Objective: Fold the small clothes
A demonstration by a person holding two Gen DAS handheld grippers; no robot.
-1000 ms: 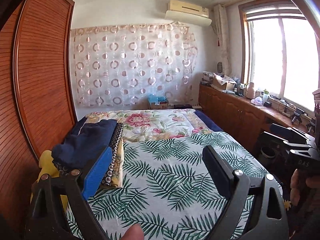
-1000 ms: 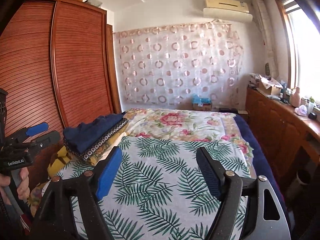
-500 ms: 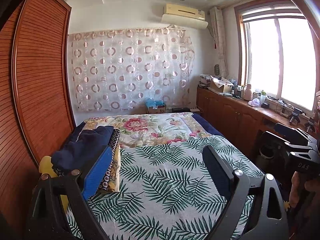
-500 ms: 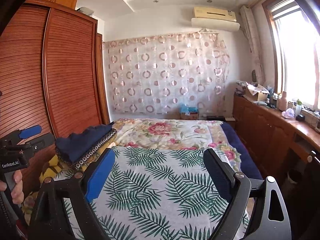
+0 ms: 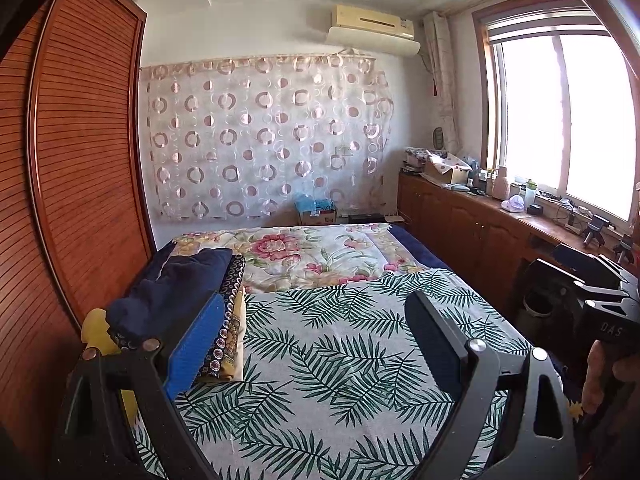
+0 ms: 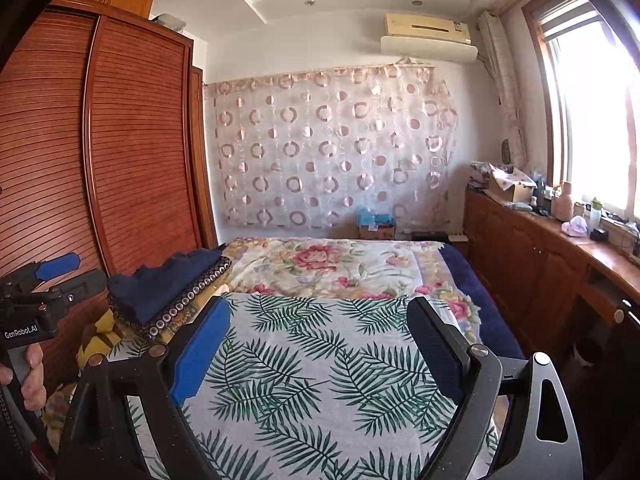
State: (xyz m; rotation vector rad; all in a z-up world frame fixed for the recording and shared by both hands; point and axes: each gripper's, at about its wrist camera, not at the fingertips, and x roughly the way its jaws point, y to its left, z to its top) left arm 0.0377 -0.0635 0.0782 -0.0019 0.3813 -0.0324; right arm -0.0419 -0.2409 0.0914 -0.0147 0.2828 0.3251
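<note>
A stack of folded clothes (image 5: 176, 300) lies on the left side of the bed: a dark navy garment on top, a dotted dark one and a yellow one below. It also shows in the right wrist view (image 6: 168, 288). My left gripper (image 5: 316, 340) is open and empty, held above the fern-print sheet (image 5: 340, 360), its blue pad just right of the stack. My right gripper (image 6: 320, 344) is open and empty above the same sheet (image 6: 304, 380). Each gripper shows at the edge of the other's view, held by a hand.
A wooden louvred wardrobe (image 5: 80, 180) runs along the left of the bed. A wooden cabinet (image 5: 480, 228) with clutter stands under the window on the right. A floral quilt (image 5: 312, 256) covers the far half of the bed. A circle-pattern curtain (image 5: 264, 140) hangs behind.
Both grippers have tilted upward and drawn back a little, so more wall and ceiling show. Both stay open and empty. The clothes stack has not moved.
</note>
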